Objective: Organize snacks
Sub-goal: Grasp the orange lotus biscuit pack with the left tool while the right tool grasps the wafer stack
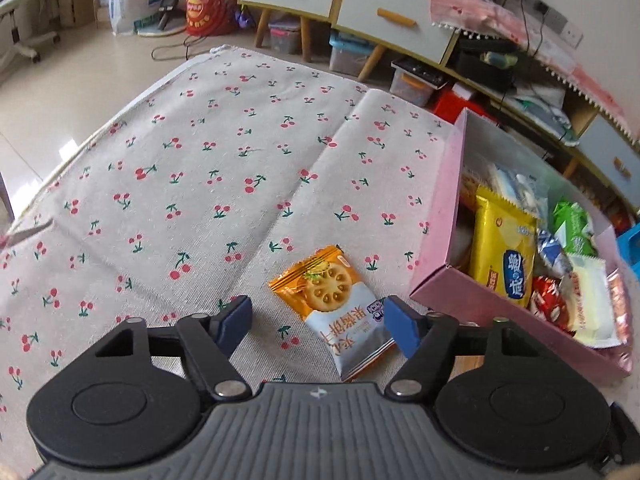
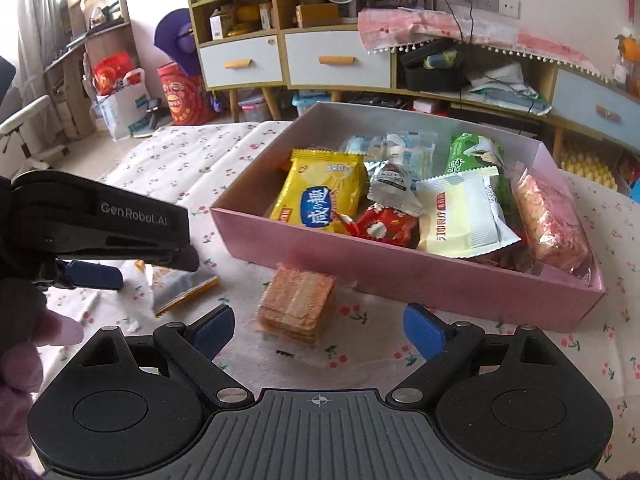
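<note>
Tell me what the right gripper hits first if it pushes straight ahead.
Most likely the wafer pack lying on the cloth between the open right gripper fingers, then the pink box wall behind it; depth is uncertain.

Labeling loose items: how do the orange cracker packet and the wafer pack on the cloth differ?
The cracker packet is opaque orange and white foil, flat; the wafer pack is clear wrap showing a blocky stack of wafers. The packet lies between the open left gripper fingers, the wafers before the open right gripper. Both lie outside the pink box.
</note>
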Demonstrator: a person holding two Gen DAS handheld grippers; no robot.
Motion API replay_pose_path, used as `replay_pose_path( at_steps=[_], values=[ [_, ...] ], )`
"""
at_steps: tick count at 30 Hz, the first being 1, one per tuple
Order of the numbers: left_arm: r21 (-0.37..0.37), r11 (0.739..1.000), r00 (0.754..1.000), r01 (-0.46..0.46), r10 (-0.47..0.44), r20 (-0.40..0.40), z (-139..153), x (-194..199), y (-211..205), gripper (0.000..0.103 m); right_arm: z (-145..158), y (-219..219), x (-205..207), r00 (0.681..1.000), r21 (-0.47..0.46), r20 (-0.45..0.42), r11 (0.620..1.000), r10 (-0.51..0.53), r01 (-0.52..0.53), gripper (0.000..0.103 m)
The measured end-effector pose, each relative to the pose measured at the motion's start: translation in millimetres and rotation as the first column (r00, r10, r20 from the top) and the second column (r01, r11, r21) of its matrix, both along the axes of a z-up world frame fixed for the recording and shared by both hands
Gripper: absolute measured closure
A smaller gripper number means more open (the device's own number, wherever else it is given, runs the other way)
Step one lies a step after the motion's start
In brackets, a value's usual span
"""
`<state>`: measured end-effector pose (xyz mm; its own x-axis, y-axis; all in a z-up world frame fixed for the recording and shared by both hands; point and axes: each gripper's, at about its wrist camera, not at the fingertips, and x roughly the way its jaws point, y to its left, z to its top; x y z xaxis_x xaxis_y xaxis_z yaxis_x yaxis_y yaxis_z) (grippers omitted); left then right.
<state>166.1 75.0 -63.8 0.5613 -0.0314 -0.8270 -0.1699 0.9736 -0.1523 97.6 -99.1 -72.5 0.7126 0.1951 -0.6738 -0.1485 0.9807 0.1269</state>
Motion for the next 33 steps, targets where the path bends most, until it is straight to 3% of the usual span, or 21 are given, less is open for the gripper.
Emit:
replay_pose_path(
  at_steps=[2,6,7,9,13,16,18,20,24,27,33],
  values=[
    [0.009,1.000,1.000,0.021,-0.021,0.000,0,-1,0,0.041,-1,-1,2,1.000,0.009,-0.004,1.000,0.004,-0.004,0.017],
    [-0.011,0.997,0.997,0.071,-0.071,-0.009,2,-2,6,0.061,0,-1,2,0.999,0.036,-0.005,0.998,0.047,-0.047,0.037],
    [-0.017,0.996,0.996,0.085,-0.086,-0.016,2,-3,8,0.062,2,-1,1,0.998,0.040,-0.005,0.997,0.059,-0.059,0.042],
    [-0.033,0.993,0.993,0.116,-0.117,-0.025,3,-4,15,0.069,3,-3,-2,0.997,0.044,-0.008,0.996,0.076,-0.076,0.047],
    [-0.037,0.990,0.990,0.134,-0.135,-0.042,5,-9,29,0.070,7,-11,-6,0.997,0.034,-0.011,0.997,0.072,-0.071,0.048],
    [-0.006,0.990,0.989,0.144,-0.144,-0.019,8,-16,36,0.063,10,-15,-8,0.997,0.034,-0.012,0.997,0.074,-0.073,0.045],
    [0.008,0.986,0.986,0.169,-0.169,0.005,9,-20,35,0.040,11,-14,-8,0.997,0.032,-0.008,0.996,0.081,-0.080,0.045],
    [0.020,0.984,0.984,0.177,-0.178,0.020,10,-20,32,0.034,9,-12,-7,0.996,0.040,-0.021,0.995,0.089,-0.088,0.039],
    [0.009,0.985,0.985,0.173,-0.173,0.015,2,-20,23,0.028,4,-6,-3,0.995,0.040,-0.040,0.995,0.091,-0.090,0.038],
    [0.048,0.985,0.985,0.168,-0.169,0.033,2,-18,16,0.027,1,-4,-1,0.995,0.032,-0.039,0.996,0.090,-0.089,0.038],
    [0.099,0.987,0.990,0.123,-0.129,0.054,-5,-17,8,0.031,-2,-4,1,0.997,0.028,-0.031,0.997,0.070,-0.069,0.038]
  ],
)
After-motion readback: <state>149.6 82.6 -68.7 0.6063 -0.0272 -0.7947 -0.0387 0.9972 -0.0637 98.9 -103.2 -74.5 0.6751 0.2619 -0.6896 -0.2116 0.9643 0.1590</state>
